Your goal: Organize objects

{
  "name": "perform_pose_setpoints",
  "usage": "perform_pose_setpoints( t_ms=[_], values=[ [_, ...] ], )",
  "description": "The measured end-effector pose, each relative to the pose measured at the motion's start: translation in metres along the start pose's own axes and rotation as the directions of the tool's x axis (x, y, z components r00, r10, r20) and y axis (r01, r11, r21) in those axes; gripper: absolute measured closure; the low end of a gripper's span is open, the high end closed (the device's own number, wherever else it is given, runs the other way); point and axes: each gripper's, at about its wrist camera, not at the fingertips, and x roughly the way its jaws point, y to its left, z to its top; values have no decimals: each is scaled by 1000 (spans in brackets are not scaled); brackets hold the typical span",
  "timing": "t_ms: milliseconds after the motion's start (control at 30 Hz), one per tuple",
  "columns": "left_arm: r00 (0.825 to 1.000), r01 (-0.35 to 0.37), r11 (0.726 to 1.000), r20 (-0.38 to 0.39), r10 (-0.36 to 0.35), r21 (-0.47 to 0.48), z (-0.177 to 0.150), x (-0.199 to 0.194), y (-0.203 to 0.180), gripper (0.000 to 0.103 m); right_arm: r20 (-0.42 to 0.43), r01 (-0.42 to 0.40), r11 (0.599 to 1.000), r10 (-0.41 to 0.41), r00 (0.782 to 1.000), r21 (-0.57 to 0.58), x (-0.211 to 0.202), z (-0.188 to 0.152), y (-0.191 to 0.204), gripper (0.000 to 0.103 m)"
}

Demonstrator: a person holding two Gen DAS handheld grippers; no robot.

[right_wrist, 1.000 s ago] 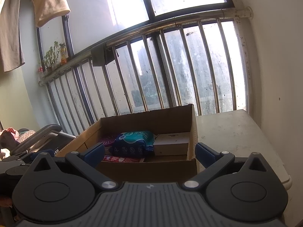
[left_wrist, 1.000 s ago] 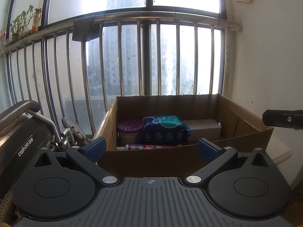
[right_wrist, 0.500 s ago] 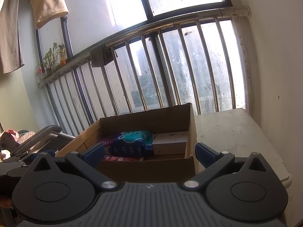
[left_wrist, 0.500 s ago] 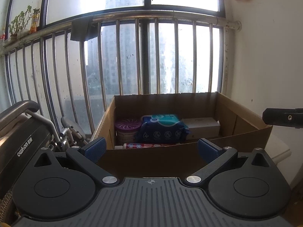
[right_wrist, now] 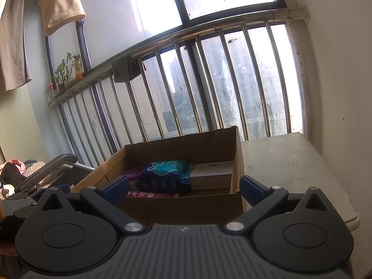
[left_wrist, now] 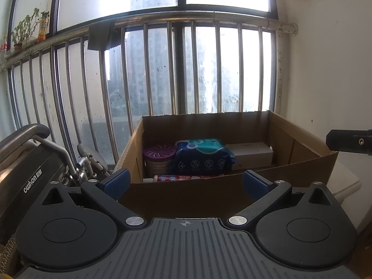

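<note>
From the left wrist, the left hand-held gripper [left_wrist: 186, 182] is spread and empty before the open brown cardboard box [left_wrist: 227, 186], which holds a purple-lidded round tub [left_wrist: 158, 157], a blue-and-teal soft pack [left_wrist: 202, 155], a white carton [left_wrist: 250, 153] and a red tube [left_wrist: 183, 177].

From the right wrist, the right hand-held gripper [right_wrist: 184, 189] is spread too, the white counter [right_wrist: 290, 162] alongside. Packing looks finished; next, withdrawing. Both views sit slightly higher than 1 second earlier.
</note>
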Motion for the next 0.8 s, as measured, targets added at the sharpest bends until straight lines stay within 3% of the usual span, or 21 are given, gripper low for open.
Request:
perform_pose_setpoints(
  t_ms=[633,800],
  values=[
    [1000,-5,1000,-4,5,-1,-2,0,1,0,-2,0,1000,0,1000,-9,-1,-1,5,0],
    [1000,-6,1000,-5,6,0,-2,0,1,0,1,-32,999,32,999,7,-3,0,4,0]
  ],
)
